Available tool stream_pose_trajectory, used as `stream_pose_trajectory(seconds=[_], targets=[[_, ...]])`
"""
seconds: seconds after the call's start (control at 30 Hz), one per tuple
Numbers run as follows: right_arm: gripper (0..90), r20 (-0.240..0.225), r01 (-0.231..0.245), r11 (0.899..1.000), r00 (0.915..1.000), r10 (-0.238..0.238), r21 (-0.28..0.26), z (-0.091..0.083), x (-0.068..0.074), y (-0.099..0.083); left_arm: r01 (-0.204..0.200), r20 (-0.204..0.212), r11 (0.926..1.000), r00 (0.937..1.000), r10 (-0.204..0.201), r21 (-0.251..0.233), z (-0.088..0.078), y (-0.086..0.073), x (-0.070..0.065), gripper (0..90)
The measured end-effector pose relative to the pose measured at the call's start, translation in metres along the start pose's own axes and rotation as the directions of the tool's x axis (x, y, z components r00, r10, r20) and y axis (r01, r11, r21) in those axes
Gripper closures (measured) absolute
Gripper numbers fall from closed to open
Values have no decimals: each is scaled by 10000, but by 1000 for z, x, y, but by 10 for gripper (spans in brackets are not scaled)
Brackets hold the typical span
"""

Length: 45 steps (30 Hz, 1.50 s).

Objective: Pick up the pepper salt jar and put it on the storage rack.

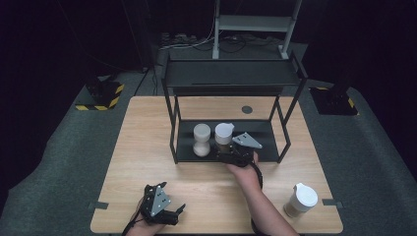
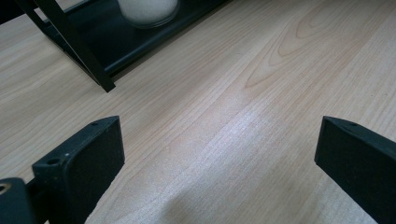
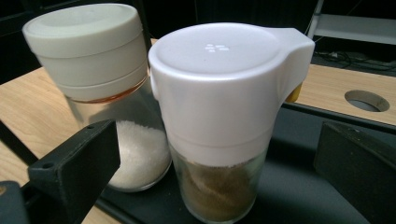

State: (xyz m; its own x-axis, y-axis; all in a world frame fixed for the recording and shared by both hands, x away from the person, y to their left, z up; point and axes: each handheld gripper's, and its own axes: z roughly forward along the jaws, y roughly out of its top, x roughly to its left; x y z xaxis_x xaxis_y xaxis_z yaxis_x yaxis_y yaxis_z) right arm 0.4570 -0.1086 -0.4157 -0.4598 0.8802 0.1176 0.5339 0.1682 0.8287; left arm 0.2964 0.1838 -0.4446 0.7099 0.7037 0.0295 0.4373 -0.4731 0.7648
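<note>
Wooden tabletop (image 1: 147,147) carries a black two-tier metal rack (image 1: 231,73) toward its far side, with a round cable hole (image 1: 247,109) behind it. Lower shelf of rack (image 1: 265,132) now holds two containers side by side: a shaker of white granules with cream lid (image 1: 201,139), and to its right a brown-spice jar with white flip lid (image 1: 224,133); in the right gripper view they stand very close, and I cannot tell whether they touch. A third, similar white-lidded spice jar (image 1: 301,200) stands alone on the tabletop near the front right corner, well apart from the rack. Right hand-held gripper (image 1: 236,151) is at the front edge of the lower shelf, jaws spread wide on either side of the brown-spice jar (image 3: 219,121), pads not pressing on it; the jar stands upright on its own base. Left hand-held gripper (image 1: 158,202) rests at the front left of the tabletop, jaws parted over bare wood, nothing between them. Judgement: the work looks like stocking the rack with the jars; two of three are placed, the second just set down and released. Remaining: withdraw the right hand-held gripper, fetch the last jar from the front right, shelve it beside the others.
</note>
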Motion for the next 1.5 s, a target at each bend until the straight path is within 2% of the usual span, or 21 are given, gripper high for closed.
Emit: stream_pose_trajectory(seconds=[0.33,0.73,1.03,1.27,1.5], targets=[[0,-188,56,10000,9998,-56,10,-14,3,-1,18,0,10000,10000,-18,48,1,0,0,16],[0,-233,489,9987,9985,-492,-129,-33,9,-5,9,-20,10000,10000,-9,61,1,0,0,16],[0,-259,949,9953,9951,-954,-198,-54,11,-12,-43,-68,9999,10000,44,118,1,1,-1,16],[0,-335,1042,9942,9939,-1051,-278,-70,11,-15,-44,-74,9998,10000,45,187,2,1,0,16],[0,-256,1398,9898,9897,-1405,-267,-85,12,-24,-70,-80,9998,9999,72,194,2,1,-1,16]])
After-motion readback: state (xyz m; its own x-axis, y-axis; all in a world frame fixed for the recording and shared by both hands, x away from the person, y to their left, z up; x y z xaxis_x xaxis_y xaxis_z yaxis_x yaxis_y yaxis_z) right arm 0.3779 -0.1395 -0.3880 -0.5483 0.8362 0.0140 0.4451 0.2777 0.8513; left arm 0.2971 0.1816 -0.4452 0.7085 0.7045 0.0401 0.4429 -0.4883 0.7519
